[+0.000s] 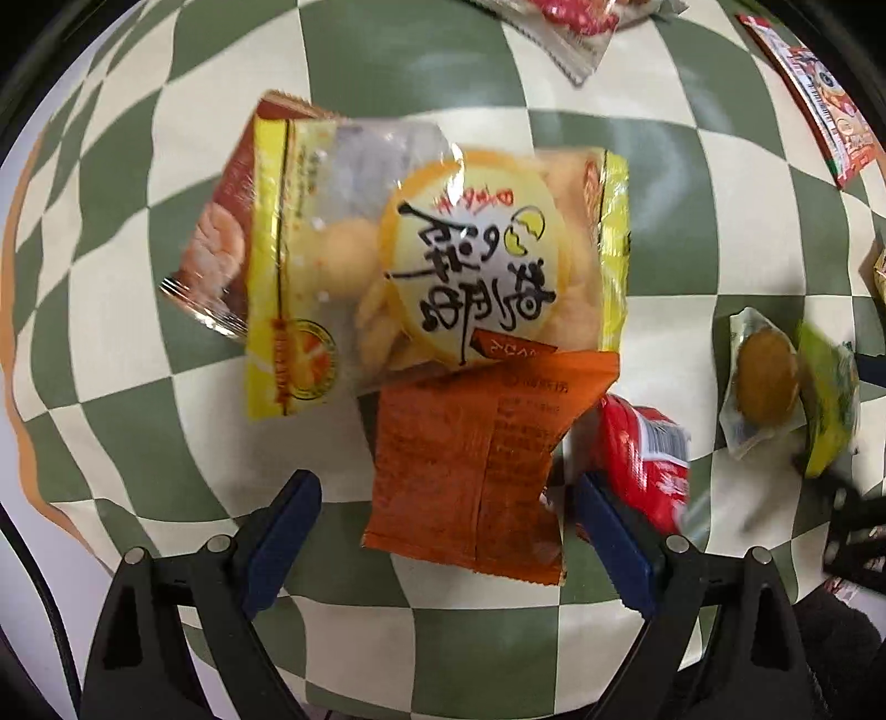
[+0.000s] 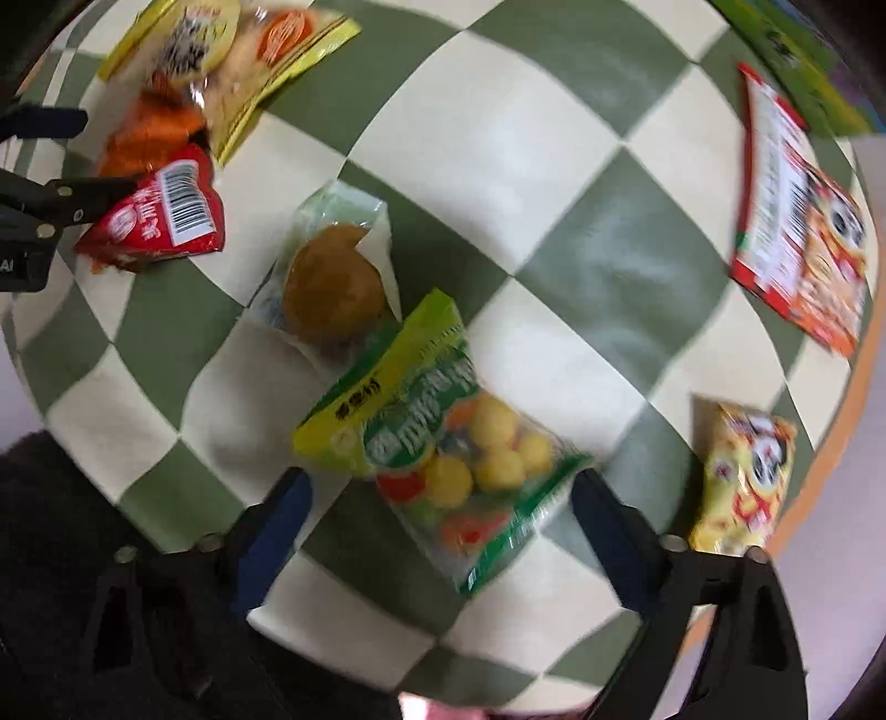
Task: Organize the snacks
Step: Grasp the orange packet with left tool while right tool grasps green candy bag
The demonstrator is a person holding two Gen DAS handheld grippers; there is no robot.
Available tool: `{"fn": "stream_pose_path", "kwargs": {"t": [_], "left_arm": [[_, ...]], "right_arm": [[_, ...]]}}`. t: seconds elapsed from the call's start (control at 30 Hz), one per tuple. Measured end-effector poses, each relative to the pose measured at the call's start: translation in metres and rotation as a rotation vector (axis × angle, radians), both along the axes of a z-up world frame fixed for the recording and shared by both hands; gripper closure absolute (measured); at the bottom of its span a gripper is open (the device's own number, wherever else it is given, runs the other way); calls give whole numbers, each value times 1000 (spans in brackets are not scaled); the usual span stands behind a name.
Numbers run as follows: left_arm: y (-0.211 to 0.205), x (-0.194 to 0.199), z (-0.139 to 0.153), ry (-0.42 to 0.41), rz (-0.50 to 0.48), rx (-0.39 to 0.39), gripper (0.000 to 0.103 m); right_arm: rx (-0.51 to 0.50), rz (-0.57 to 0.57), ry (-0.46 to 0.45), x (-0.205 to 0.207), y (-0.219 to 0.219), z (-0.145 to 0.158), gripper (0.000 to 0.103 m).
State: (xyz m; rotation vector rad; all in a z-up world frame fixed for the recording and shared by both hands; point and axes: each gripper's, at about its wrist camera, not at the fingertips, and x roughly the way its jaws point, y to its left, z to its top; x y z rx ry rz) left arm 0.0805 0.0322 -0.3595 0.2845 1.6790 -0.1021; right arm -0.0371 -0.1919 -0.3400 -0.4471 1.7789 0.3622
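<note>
My left gripper (image 1: 448,531) is open, its blue pads either side of an orange packet (image 1: 476,471) that lies flat on the checked cloth. A yellow egg-cake bag (image 1: 437,271) overlaps the orange packet's far end. A red packet (image 1: 648,465) lies by the right pad. My right gripper (image 2: 443,526) is open over a green and yellow ball-snack bag (image 2: 437,437). A clear pack with a brown cake (image 2: 332,288) lies just beyond it. The left gripper's black fingers (image 2: 61,194) show at the far left of the right wrist view.
A green and cream checked cloth (image 2: 554,183) covers the table. A red and orange flat pack (image 2: 797,232) lies at the right. A yellow panda packet (image 2: 742,476) sits near the cloth's orange edge. A clear-edged red packet (image 1: 554,27) lies at the top.
</note>
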Motion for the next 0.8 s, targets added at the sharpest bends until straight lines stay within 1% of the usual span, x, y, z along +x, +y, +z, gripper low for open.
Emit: {"fn": "stream_pose_path", "kwargs": {"t": [0.07,0.1,0.13,0.2,0.23,0.27,0.3,0.33,0.37,0.4,0.43,0.47,0.57,0.63,0.7,0.73,0.77,0.8], "left_arm": [[1,1,-3,3,18,-18,9],[3,1,-5,4,34,-28,9],[4,1,-6,0,49,-37,10],[9,2,-9,-13,73,-49,19],[10,2,-11,-13,95,-54,32],[12,3,-11,-8,114,-70,42],[13,3,-11,-7,136,-78,43],[14,2,-10,-19,148,-80,48],[14,1,-10,-24,154,-86,49],[14,0,-8,-26,160,-94,50],[14,-1,-5,-30,166,-99,51],[15,0,-2,-35,170,-98,51],[17,0,-2,-41,177,-95,51],[18,-6,-6,-41,171,-93,50],[19,-8,-7,-43,158,-87,50],[20,-11,-7,-44,154,-84,50],[18,-11,-7,-45,155,-82,50],[19,-12,-7,-45,159,-78,50]], "right_arm": [[48,-139,-9,11,-15,-1,27],[85,-254,-9,18,-29,0,29],[114,-354,-8,24,-42,1,30],[181,-559,0,32,-69,2,30],[219,-650,12,33,-81,2,30],[256,-705,29,34,-89,2,29],[286,-722,50,34,-92,1,27],[312,-719,67,33,-92,1,26],[315,-706,65,33,-92,2,25],[293,-673,51,35,-91,8,22],[254,-632,31,35,-88,11,21],[235,-613,18,41,-85,20,21],[206,-539,-17,49,-76,24,20],[171,-446,-60,54,-62,24,20],[114,-319,-89,53,-46,18,20],[88,-277,-102,51,-42,16,20],[68,-267,-117,49,-40,16,25],[36,-292,-131,48,-44,15,34]]}}
